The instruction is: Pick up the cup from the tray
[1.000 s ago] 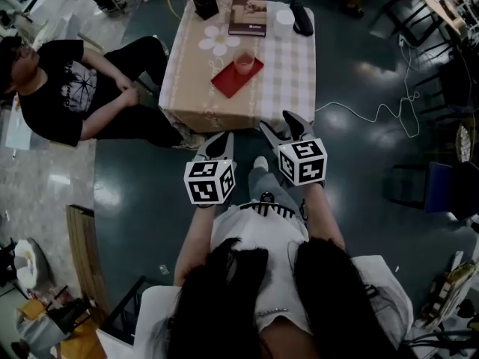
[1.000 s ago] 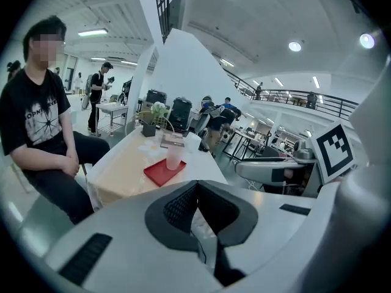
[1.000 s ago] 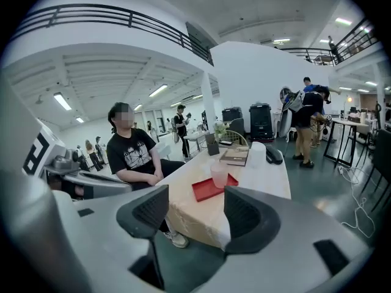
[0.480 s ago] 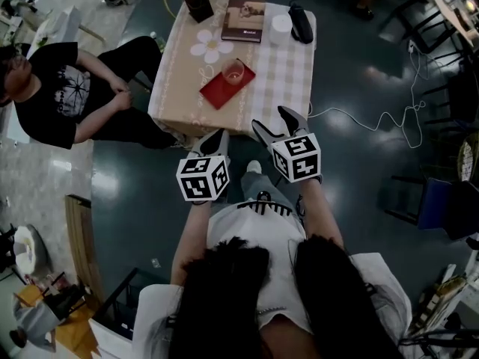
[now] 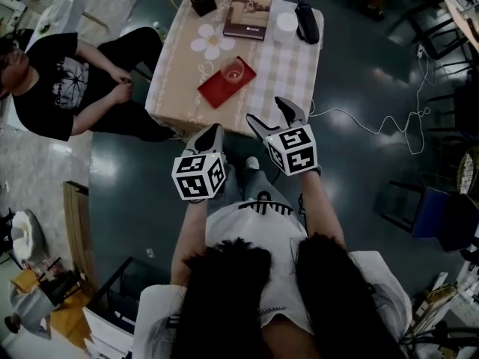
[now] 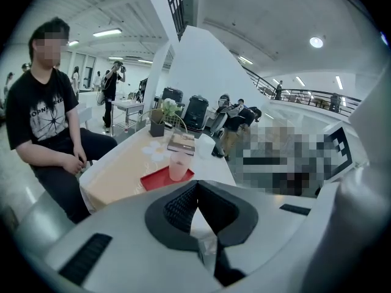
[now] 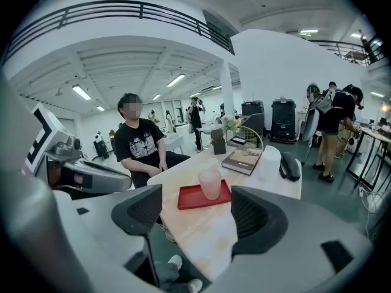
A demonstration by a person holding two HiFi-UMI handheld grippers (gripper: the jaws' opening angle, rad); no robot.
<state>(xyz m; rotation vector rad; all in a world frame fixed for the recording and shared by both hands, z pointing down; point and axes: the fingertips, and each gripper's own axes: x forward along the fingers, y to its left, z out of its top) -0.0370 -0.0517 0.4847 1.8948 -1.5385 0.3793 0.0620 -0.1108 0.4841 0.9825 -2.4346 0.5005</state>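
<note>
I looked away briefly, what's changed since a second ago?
Both grippers moved forward toward the table. The right gripper is opening its jaws, with nothing between them. The left gripper stays shut, and the cup stays on the red tray, untouched.

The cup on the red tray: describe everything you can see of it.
The cup is a pale pink, translucent tumbler, plastic or glass by its look, with an open top. It stands upright on the red tray, which lies on the cloth-covered table. Only the tray touches it. Whether it holds anything cannot be told.
</note>
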